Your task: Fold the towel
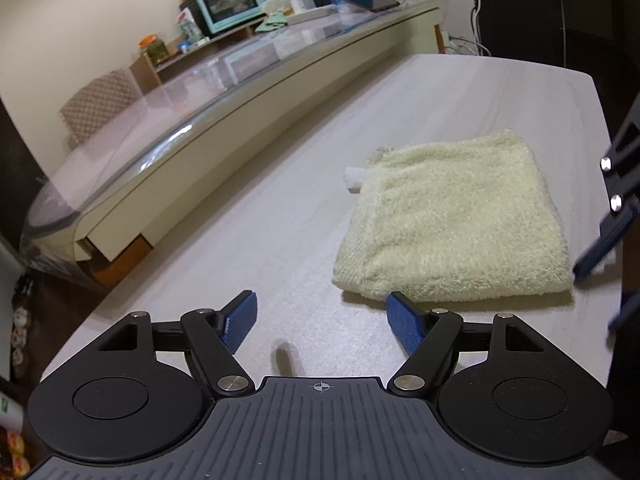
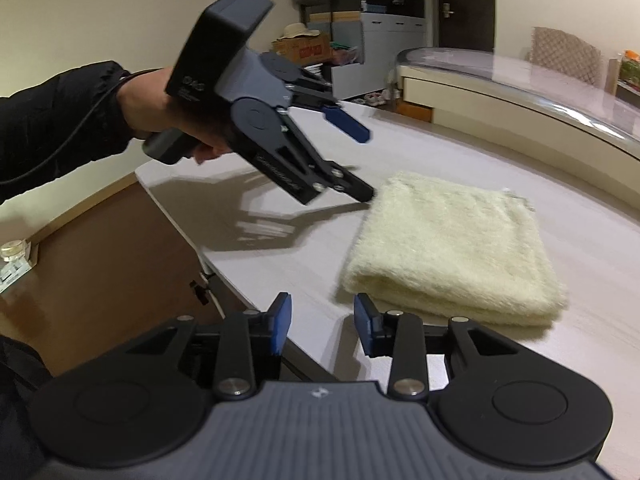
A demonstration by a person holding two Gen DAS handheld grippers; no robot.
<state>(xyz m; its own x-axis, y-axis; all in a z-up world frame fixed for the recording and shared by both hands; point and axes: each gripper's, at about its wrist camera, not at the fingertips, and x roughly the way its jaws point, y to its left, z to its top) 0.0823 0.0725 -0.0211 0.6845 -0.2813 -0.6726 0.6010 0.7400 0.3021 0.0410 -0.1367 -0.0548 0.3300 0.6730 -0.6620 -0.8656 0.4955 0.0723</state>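
Observation:
A pale yellow towel [image 1: 452, 220] lies folded into a thick square on the light wooden table [image 1: 280, 208]; it also shows in the right wrist view [image 2: 456, 248]. My left gripper [image 1: 322, 322] is open and empty, just in front of the towel's near edge, above the table. In the right wrist view the left gripper [image 2: 360, 160] hangs over the towel's far left corner. My right gripper [image 2: 322, 326] is open and empty, just short of the towel's near left corner. Its fingers [image 1: 600, 244] show at the right edge of the left wrist view.
A long glass-topped counter [image 1: 192, 132] runs along the table's far side, with a teal toaster oven [image 1: 228, 0] and clutter on it. The table edge [image 2: 224, 276] drops to brown floor on the left. Cabinets and boxes [image 2: 304, 48] stand at the back.

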